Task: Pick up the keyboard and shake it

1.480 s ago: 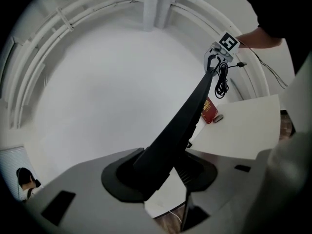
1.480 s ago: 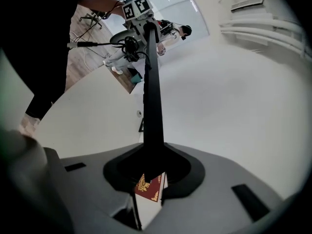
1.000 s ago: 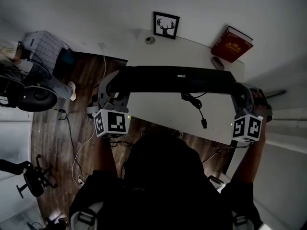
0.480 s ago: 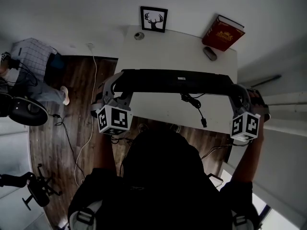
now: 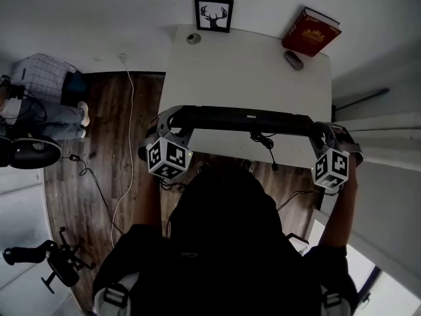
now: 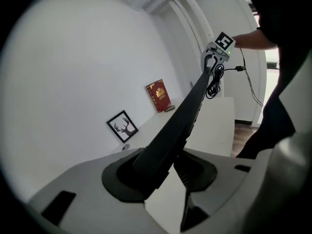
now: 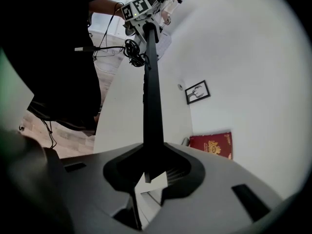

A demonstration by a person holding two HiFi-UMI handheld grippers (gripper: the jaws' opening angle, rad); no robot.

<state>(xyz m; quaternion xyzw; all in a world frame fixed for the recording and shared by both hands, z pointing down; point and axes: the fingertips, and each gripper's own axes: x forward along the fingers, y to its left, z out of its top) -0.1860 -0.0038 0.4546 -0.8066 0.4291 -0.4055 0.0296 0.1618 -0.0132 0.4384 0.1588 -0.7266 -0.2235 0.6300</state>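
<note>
A long black keyboard (image 5: 243, 119) hangs level in the air over the near edge of the white table (image 5: 243, 71), held by its two ends. My left gripper (image 5: 172, 120) is shut on its left end, and my right gripper (image 5: 317, 131) is shut on its right end. Its black cable (image 5: 265, 145) dangles from the middle of the underside. In the left gripper view the keyboard (image 6: 180, 123) runs away from the jaws toward the other gripper; in the right gripper view the keyboard (image 7: 150, 101) does the same, edge-on.
On the far side of the table stand a framed deer picture (image 5: 214, 14), a red book (image 5: 311, 31), a small dark object (image 5: 293, 60) and a small round item (image 5: 193, 38). Cables trail on the wooden floor (image 5: 125, 143) at the left, near a seated person (image 5: 46, 87).
Both grippers have come down with the keyboard, which now hangs lower and nearer the table's front edge. The grip at each end is the same.
</note>
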